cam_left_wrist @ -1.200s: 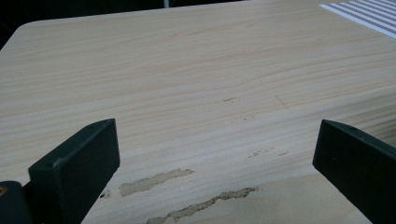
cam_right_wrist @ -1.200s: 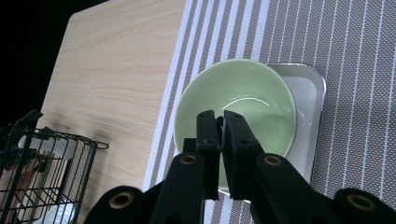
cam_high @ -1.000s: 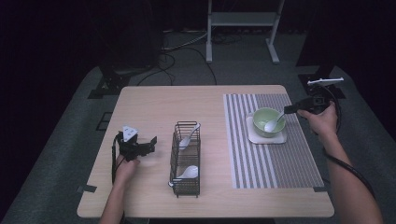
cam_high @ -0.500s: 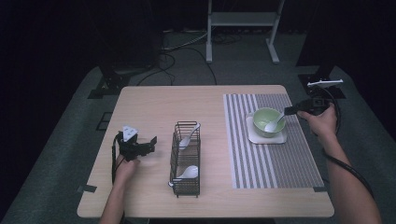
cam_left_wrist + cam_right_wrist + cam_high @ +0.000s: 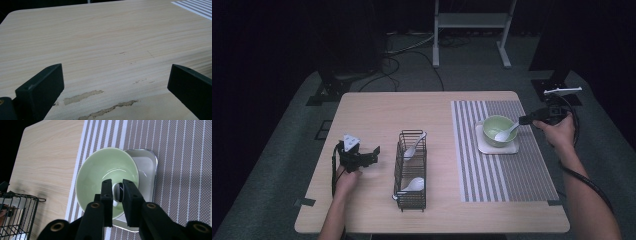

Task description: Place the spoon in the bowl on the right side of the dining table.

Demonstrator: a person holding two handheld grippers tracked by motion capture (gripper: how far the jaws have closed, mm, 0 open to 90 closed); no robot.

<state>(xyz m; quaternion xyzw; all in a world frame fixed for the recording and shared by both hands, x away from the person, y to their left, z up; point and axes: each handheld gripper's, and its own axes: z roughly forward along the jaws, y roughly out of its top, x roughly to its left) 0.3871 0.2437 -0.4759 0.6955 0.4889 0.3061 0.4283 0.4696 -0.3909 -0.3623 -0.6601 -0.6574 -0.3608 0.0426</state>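
Observation:
A white spoon (image 5: 506,133) lies in the pale green bowl (image 5: 496,125), its handle leaning on the rim toward my right gripper (image 5: 521,120). In the right gripper view the handle (image 5: 117,192) sits between the jaws of that gripper (image 5: 117,186) above the bowl (image 5: 100,170). The jaws have just been opening and stand slightly apart around the handle. My left gripper (image 5: 371,156) rests at the table's left, open wide over bare wood (image 5: 115,82), with nothing between its jaws.
The bowl stands on a small white square tray (image 5: 512,148) on a striped mat (image 5: 492,175). A black wire basket (image 5: 412,170) at mid-table holds two white spoons (image 5: 414,146) (image 5: 414,185). Its corner (image 5: 22,212) appears in the right gripper view.

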